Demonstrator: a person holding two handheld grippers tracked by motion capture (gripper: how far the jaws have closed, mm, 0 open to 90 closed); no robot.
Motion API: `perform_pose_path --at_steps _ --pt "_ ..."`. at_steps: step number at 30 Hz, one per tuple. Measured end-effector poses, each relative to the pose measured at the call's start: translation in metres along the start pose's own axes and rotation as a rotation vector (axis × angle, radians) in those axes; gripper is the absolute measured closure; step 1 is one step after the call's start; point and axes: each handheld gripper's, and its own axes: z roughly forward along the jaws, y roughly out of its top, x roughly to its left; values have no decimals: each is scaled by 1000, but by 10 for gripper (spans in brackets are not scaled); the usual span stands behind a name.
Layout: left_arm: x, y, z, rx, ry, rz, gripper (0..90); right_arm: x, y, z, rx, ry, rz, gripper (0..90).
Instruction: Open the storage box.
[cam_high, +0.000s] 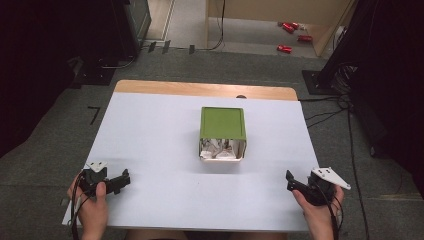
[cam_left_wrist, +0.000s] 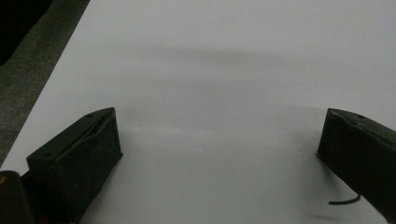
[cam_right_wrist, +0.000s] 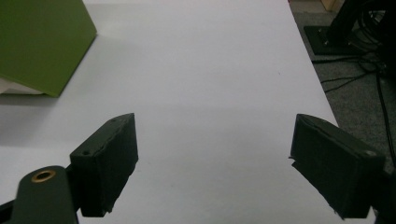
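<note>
Resting apart on the white surface (cam_high: 150, 145), both grippers' fingers gape empty; the green-topped cardboard box (cam_high: 222, 125) looks light, crushable—grip opposite side walls.

One green-lidded square box (cam_high: 222, 123) with a white, open front stands on one white-topped table (cam_high: 150, 145) with a pale wooden far edge. Two black two-jaw grippers are held over that table, the left gripper (cam_high: 123, 178) and the right gripper (cam_high: 289, 180), each topped by one grey three-cornered plate, so two plates in all. Two hands hold them, one apiece. On the floor beyond the table lie about four small red objects (cam_high: 284, 48), too far off to identify.
</note>
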Motion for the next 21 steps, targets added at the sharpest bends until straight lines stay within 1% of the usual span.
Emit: perform_pose_path --at_steps 1,3,5,6,7,9,10,11,12,15,16,19,21 --pt "0 0 0 0 0 0 0 7 3 0 -4 1 -15 160" --pt "0 0 0 0 0 0 0 9 4 0 -6 6 -18 162" --pt "0 0 0 0 0 0 0 20 10 -1 -17 20 -23 163" --pt "0 0 0 0 0 0 0 20 10 -1 -17 20 -23 163" --pt "0 0 0 0 0 0 0 26 14 -1 -25 30 -25 163" --pt "0 0 0 0 0 0 0 29 16 0 -27 33 -25 163" --pt "0 0 0 0 0 0 0 34 18 0 -32 41 -30 164" --pt "0 0 0 0 0 0 0 39 21 1 -35 52 -37 185" --pt "0 0 0 0 0 0 0 39 21 1 -35 52 -37 185" --pt "0 0 0 0 0 0 0 48 26 2 -36 69 -55 201" --pt "0 0 0 0 0 0 0 53 28 2 -41 72 -66 198" --pt "0 0 0 0 0 0 0 59 31 3 -45 94 -64 176" --pt "0 0 0 1 0 0 0 63 33 4 -45 106 -69 137"
